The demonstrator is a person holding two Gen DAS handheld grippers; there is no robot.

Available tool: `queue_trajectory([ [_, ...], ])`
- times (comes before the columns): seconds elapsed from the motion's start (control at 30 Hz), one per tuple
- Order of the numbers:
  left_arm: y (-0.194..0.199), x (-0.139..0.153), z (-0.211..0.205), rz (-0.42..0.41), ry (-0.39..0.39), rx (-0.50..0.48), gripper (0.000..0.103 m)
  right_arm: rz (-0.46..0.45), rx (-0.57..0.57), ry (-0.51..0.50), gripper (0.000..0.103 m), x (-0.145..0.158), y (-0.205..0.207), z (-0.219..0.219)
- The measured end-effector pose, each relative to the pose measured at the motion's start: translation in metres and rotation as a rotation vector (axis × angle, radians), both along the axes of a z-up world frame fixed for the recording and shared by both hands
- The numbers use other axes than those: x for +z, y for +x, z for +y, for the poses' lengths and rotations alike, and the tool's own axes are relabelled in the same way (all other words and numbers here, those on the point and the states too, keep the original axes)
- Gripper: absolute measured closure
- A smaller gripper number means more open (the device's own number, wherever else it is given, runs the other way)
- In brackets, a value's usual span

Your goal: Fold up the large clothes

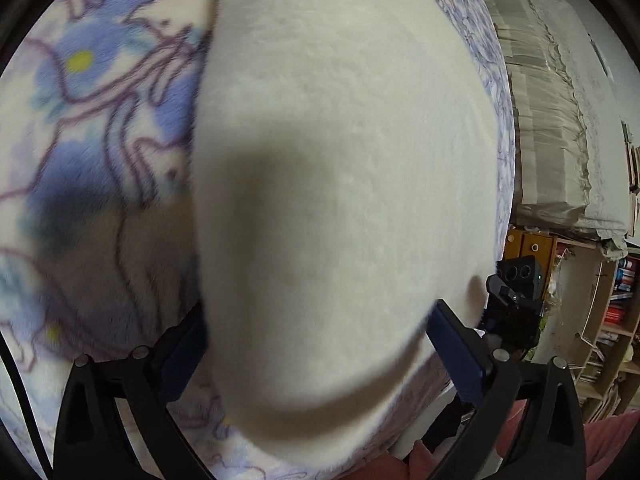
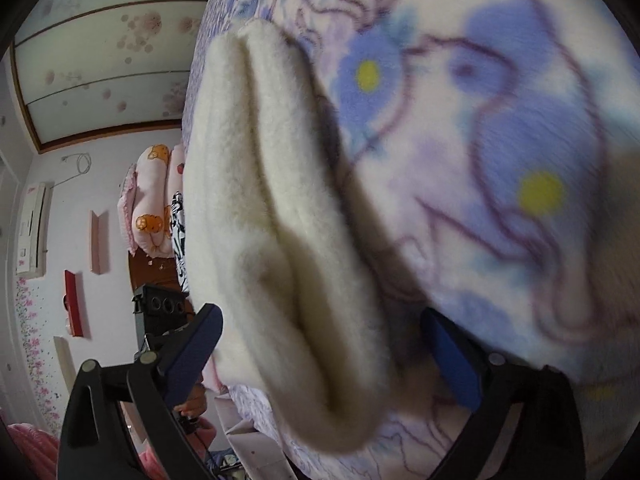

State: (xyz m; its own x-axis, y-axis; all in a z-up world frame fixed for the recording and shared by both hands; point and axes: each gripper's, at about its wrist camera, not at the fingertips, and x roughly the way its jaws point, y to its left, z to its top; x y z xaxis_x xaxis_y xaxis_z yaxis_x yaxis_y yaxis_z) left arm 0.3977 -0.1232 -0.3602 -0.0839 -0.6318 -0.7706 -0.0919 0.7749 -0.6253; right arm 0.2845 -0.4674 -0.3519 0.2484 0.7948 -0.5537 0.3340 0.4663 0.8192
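A large fleece blanket fills both views: cream plush on one side (image 1: 340, 160), a blue and purple flower print on the other (image 1: 92, 92). My left gripper (image 1: 320, 356) has its blue pads (image 1: 460, 356) on either side of a thick cream fold that bulges between them. My right gripper (image 2: 320, 360) likewise has thick cream folds (image 2: 280, 240) and printed fleece (image 2: 500, 180) between its blue pads (image 2: 192, 356). The jaws stand wide around the bunched cloth. The right gripper's body shows in the left wrist view (image 1: 516, 300); the left gripper's body shows in the right wrist view (image 2: 160, 312).
A covered bed or mattress (image 1: 560, 120) and bookshelves (image 1: 616, 320) lie to the right in the left wrist view. In the right wrist view there are pink pillows (image 2: 152, 200), a wall air conditioner (image 2: 34, 228) and pink fabric (image 2: 28, 452) low down.
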Motion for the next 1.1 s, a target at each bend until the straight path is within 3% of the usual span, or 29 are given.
queue_trajectory([
  [0.1, 0.008, -0.002, -0.005, -0.002, -0.008, -0.03, 0.0, -0.028, 0.022, 0.041, 0.003, 0.0, 0.016, 0.007],
  [0.23, 0.014, -0.002, -0.007, -0.005, -0.031, -0.072, 0.0, 0.009, 0.11, -0.008, 0.002, -0.009, 0.043, 0.027],
  [0.4, 0.026, -0.008, -0.012, -0.029, -0.066, -0.116, 0.0, 0.044, 0.191, 0.035, 0.002, -0.017, 0.058, 0.029],
  [0.6, 0.037, -0.019, -0.017, -0.021, -0.128, -0.08, 0.0, 0.134, 0.217, 0.082, 0.0, -0.031, 0.079, 0.033],
  [0.73, 0.037, -0.021, -0.022, -0.022, -0.123, -0.05, 0.0, 0.189, 0.239, 0.056, 0.0, -0.033, 0.08, 0.033],
  [0.93, 0.025, -0.016, -0.024, -0.066, -0.087, 0.04, 0.0, 0.117, 0.221, -0.009, 0.001, -0.02, 0.068, 0.035],
  [1.1, 0.019, -0.003, -0.036, -0.093, -0.008, 0.102, 0.0, 0.047, 0.224, -0.081, 0.015, -0.009, 0.058, 0.031],
])
